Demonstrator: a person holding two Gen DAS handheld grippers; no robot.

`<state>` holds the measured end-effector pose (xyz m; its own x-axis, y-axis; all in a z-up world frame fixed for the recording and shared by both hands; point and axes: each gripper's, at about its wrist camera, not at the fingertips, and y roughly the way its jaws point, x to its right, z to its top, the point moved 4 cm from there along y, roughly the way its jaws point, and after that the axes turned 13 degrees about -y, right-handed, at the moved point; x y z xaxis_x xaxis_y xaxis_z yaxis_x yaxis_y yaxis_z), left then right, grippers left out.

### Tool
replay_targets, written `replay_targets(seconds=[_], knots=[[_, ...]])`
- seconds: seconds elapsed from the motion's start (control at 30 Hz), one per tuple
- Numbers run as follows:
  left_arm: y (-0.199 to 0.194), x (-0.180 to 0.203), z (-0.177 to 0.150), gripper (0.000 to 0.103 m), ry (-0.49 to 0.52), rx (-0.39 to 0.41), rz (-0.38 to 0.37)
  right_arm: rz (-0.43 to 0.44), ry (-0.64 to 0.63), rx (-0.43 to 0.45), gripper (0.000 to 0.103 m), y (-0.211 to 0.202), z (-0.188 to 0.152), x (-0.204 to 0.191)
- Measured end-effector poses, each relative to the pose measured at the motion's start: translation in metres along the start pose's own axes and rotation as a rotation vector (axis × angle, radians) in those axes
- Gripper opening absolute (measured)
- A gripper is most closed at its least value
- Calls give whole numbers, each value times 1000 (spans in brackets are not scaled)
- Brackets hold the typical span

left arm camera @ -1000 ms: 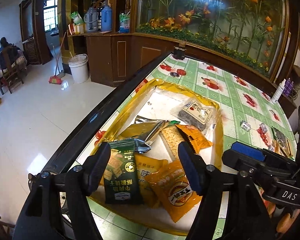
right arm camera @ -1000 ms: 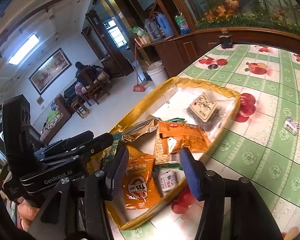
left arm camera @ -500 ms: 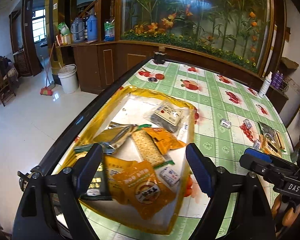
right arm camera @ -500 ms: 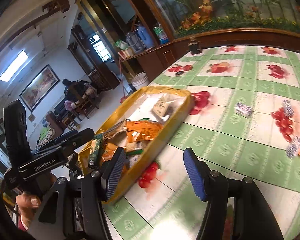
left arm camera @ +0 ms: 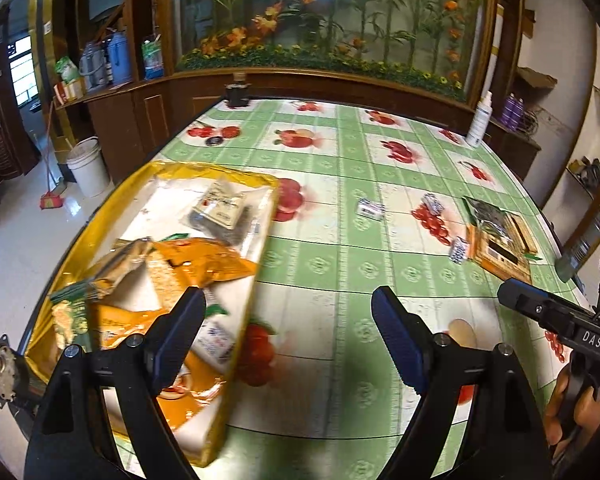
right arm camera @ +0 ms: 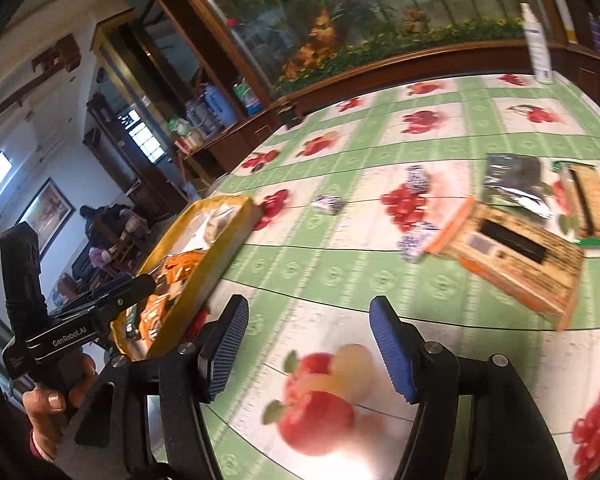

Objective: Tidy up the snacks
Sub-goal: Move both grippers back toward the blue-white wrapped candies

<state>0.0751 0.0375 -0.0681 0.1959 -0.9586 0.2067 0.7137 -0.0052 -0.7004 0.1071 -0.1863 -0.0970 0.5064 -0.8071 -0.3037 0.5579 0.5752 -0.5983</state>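
Snacks (left arm camera: pixel 204 264) in orange, green and clear wrappers fill yellow tray (left arm camera: pixel 100 216); both grippers' (left arm camera: pixel 286 328) (right arm camera: pixel 304 340) jaws gape, empty.

The table (left arm camera: pixel 340 272) wears a green-checked cloth printed with fruit. A yellow-rimmed tray (left arm camera: pixel 256 248) heaped with snack packets sits at nine o'clock. Toward three o'clock lie small wrapped sweets (left arm camera: pixel 370 209), an orange-edged cracker pack (right arm camera: pixel 512 256) and a dark foil packet (right arm camera: pixel 514 178). A white bottle (left arm camera: pixel 480 120) stands at one o'clock.

White bucket (left arm camera: pixel 87 168) and broom (left arm camera: pixel 51 196) on the floor, white spray bottle (left arm camera: pixel 479 120) at the table's (left arm camera: pixel 320 272) far edge
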Motion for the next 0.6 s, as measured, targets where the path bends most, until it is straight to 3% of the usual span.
replay_targets(seconds=[0.33, 0.6], knots=[[18, 40, -2, 85, 58, -52, -35, -72, 75, 28, 67, -28, -10, 52], [58, 67, 19, 85, 66, -91, -64, -58, 14, 8, 67, -15, -1, 49]])
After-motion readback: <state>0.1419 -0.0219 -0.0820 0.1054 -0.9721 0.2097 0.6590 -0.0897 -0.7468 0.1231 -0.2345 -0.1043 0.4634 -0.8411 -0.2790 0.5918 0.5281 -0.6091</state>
